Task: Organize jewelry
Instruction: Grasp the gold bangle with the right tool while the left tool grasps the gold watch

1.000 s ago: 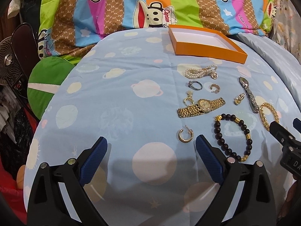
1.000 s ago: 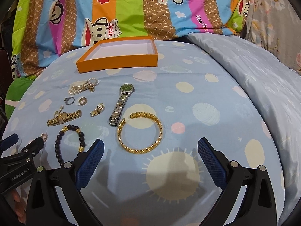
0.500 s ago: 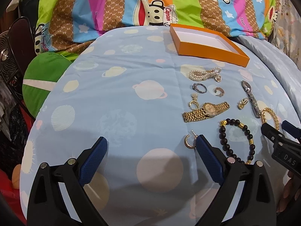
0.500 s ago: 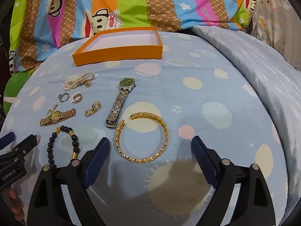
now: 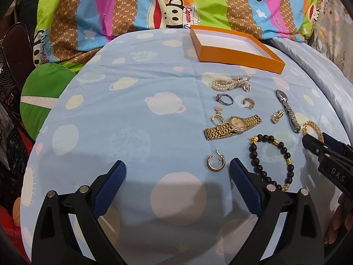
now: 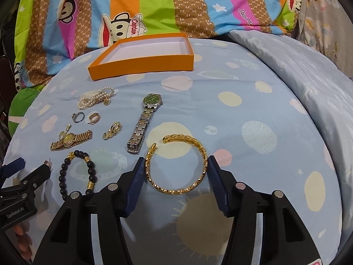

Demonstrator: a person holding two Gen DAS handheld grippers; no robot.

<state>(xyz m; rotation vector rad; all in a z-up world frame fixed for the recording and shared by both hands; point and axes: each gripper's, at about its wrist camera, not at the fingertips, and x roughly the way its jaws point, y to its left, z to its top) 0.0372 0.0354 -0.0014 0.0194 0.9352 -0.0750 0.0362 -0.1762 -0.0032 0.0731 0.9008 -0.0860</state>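
Jewelry lies spread on a light-blue bedspread (image 5: 132, 114). My right gripper (image 6: 176, 170) straddles a gold bangle (image 6: 176, 190) that lies flat on the bedspread. Its jaws are closing, and the blue pads (image 6: 136, 183) stand right at the bangle's two sides. My left gripper (image 5: 177, 176) is open and empty above the bedspread, with a gold hoop earring (image 5: 215, 164) just inside its right finger. An empty orange box (image 6: 141, 63) sits at the back. A black bead bracelet (image 5: 271, 159) and a gold watch (image 5: 233, 125) lie between the two grippers.
Nearer the box lie a pearl strand (image 6: 97, 98), a dark ring (image 6: 78, 117), small gold earrings (image 6: 112, 130) and a silver watch with a green face (image 6: 143, 123). A striped cartoon quilt (image 6: 154, 8) rises behind. The bed drops off at the left by a green cushion (image 5: 42, 92).
The right gripper's jaws have narrowed from wide open until the pads flank the gold bangle, and it has edged forward over it. The left gripper has kept its place and stayed open.
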